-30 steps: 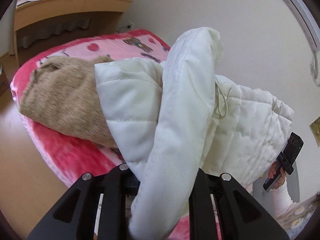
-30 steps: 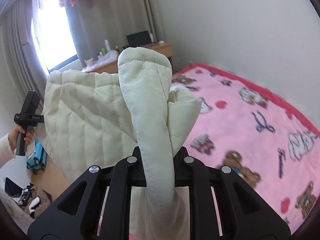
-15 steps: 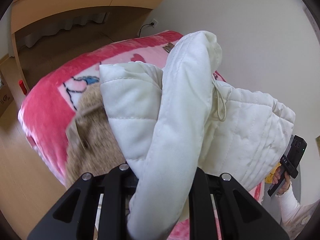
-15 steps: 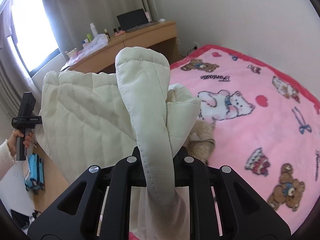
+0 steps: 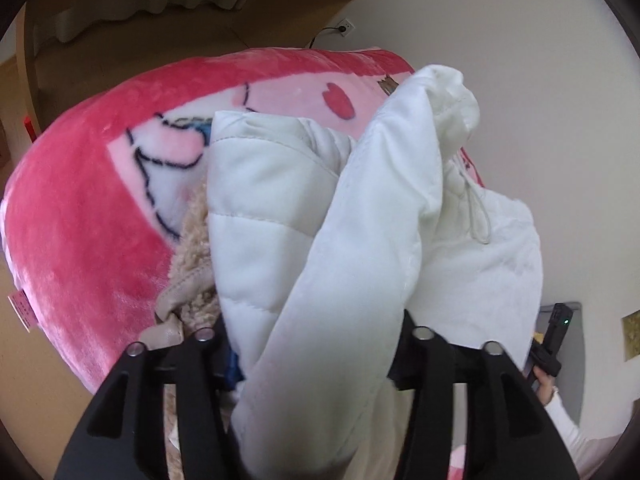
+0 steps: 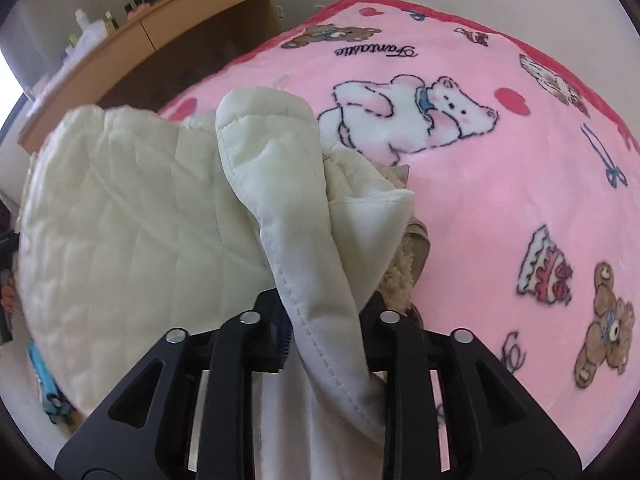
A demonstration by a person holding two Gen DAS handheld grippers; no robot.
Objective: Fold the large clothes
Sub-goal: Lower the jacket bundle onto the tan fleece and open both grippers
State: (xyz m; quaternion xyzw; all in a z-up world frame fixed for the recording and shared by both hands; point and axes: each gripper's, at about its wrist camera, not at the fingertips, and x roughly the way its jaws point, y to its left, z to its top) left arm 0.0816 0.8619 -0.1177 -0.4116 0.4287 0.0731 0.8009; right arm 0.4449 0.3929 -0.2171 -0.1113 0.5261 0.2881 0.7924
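While above the pink blanket (image 6: 500, 200), each hand-held gripper (image 5: 316, 344) (image 6: 324, 312) clamped on white jacket (image 5: 280, 220).

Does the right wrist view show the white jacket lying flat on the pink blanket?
No, the white jacket hangs bunched from the right tool, above the pink blanket.

Soft daylight — slight motion blur, strong fisheye warping at edges.

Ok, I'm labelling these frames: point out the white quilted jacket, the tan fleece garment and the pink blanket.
white quilted jacket (image 6: 132, 216): right wrist view, on its quilted body panel.
tan fleece garment (image 5: 192, 248): left wrist view, on its fuzzy pile.
pink blanket (image 6: 500, 208): right wrist view, on bare pink plush.
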